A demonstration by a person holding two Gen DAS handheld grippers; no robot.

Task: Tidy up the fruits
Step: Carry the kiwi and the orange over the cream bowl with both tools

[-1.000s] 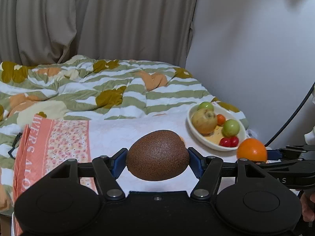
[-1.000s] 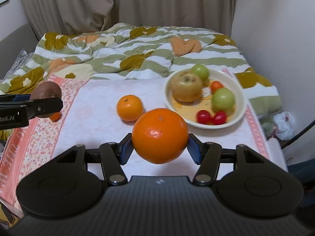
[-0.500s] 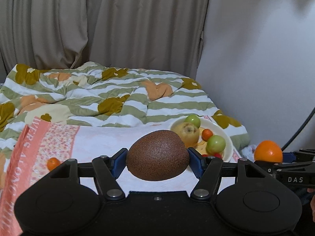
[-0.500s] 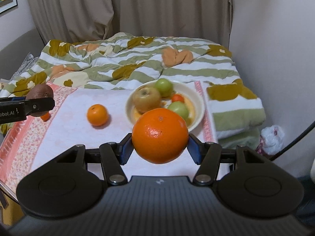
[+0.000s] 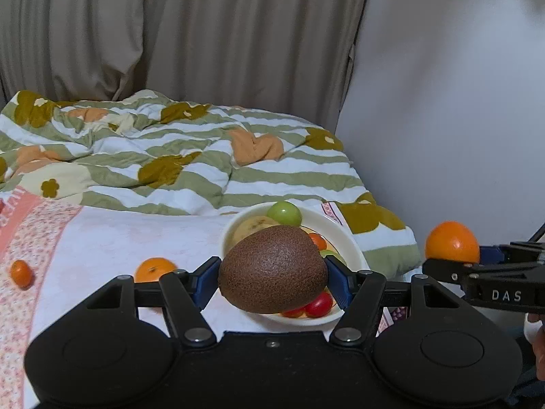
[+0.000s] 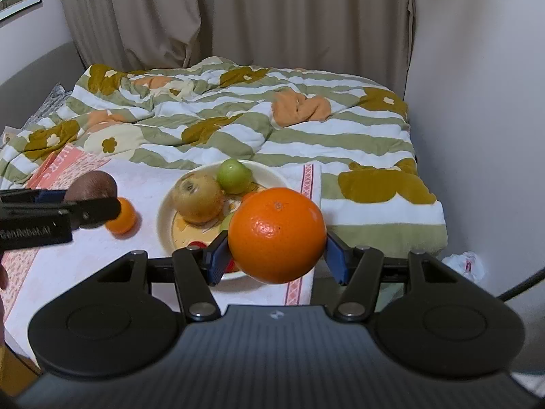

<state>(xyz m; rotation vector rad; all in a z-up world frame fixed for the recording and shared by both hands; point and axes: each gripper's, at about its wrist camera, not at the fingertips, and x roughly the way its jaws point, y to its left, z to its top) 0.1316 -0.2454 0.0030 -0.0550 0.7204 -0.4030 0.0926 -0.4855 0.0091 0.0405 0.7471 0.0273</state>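
My left gripper [image 5: 272, 277] is shut on a brown kiwi [image 5: 272, 269], held above the near side of the cream bowl [image 5: 344, 235]. My right gripper [image 6: 276, 252] is shut on a large orange [image 6: 276, 233], held above the bowl's [image 6: 272, 175] right front edge. The bowl holds a yellow-brown apple [image 6: 197, 197], a green fruit [image 6: 235, 175] and red cherry tomatoes [image 5: 318, 305]. A small mandarin [image 6: 123, 220] lies on the white cloth [image 6: 102, 255] left of the bowl. A tiny orange fruit [image 5: 21, 272] lies at the far left. The orange also shows in the left wrist view [image 5: 451, 242].
The cloth with pink patterned borders [image 5: 20, 235] covers a low table in front of a bed with a green striped quilt [image 6: 238, 122]. Curtains [image 6: 238, 13] hang behind. A white wall [image 6: 477, 102] stands at the right, with a crumpled bag [image 6: 465, 264] on the floor.
Both grippers have pulled back and risen with their fruits; the bowl now appears further away and lower. The left gripper has swung right, so the bowl sits behind the kiwi.
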